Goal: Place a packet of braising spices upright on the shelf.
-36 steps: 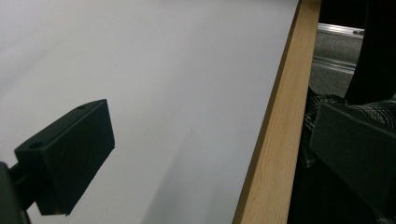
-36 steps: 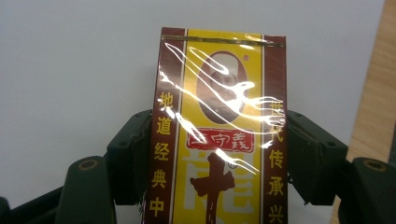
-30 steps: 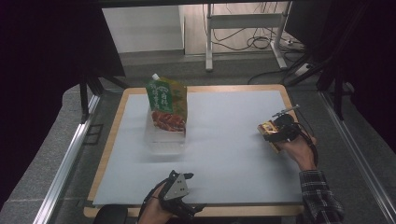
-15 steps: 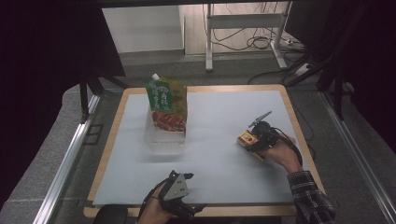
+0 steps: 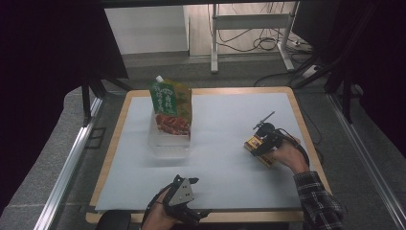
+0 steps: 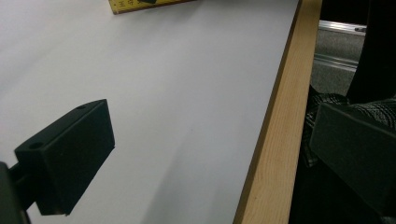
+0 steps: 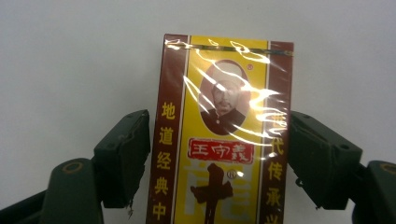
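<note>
A yellow and dark red box wrapped in shiny film lies flat on the white mat, right of centre. My right gripper straddles its near end, one black pad on each long side. Its jaws have just been opening, and the pads stand right at the box's edges without pressing. In the high view the right gripper sits over that box with the hand behind it. My left gripper rests at the table's front edge. In its own view the left gripper stands wide open with nothing between its pads.
A green and red stand-up pouch stands in a clear plastic container at the mat's back left. The wooden table rim runs round the white mat. A plaid sleeve comes in at the lower right.
My right gripper carried the box from near the table's right edge leftward and down onto the mat, then stayed put. The left gripper has not moved.
</note>
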A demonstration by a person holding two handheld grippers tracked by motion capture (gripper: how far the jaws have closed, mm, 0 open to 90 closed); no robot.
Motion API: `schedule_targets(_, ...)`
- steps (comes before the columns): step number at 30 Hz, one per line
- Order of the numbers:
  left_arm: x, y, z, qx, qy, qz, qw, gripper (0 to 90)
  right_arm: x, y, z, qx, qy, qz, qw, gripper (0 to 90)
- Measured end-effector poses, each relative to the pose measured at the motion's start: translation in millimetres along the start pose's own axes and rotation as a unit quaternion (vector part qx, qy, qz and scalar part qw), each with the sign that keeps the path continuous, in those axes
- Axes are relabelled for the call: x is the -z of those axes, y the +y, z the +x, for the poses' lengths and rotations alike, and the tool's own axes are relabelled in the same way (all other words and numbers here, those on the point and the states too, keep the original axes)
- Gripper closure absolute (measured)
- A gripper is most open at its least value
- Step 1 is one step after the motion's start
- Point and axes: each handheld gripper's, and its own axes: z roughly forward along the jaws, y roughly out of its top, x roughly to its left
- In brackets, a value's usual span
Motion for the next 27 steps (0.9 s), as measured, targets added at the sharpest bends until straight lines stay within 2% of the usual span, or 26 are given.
schedule_targets(3,-0.2,0.0,-0.1,-0.001,0.000,0.001,1.0000,0.0,-3.4,7.5,-1.0,0.004,-0.004,0.017,0.9998,24.6)
schedule_targets(9,0.5,-0.2,0.4,-0.001,0.001,0.000,1.0000,0.0,-6.4,19.1,-2.9,0.002,0.004,0.045,0.9990,25.1)
schedule_targets(16,0.2,0.1,-0.3,-0.002,0.000,0.001,1.0000,0.0,-8.8,21.7,-0.5,0.004,-0.003,0.053,0.9986,31.1)
schedule_targets(23,0.2,0.2,-0.4,-0.002,0.000,0.001,1.0000,0.0,1.4,18.7,2.0,0.006,0.003,0.035,0.9994,31.7)
schedule_targets(27,-0.1,0.3,-0.6,-0.002,0.000,0.001,1.0000,0.0,11.0,18.7,5.1,0.011,0.007,0.014,0.9998,31.8)
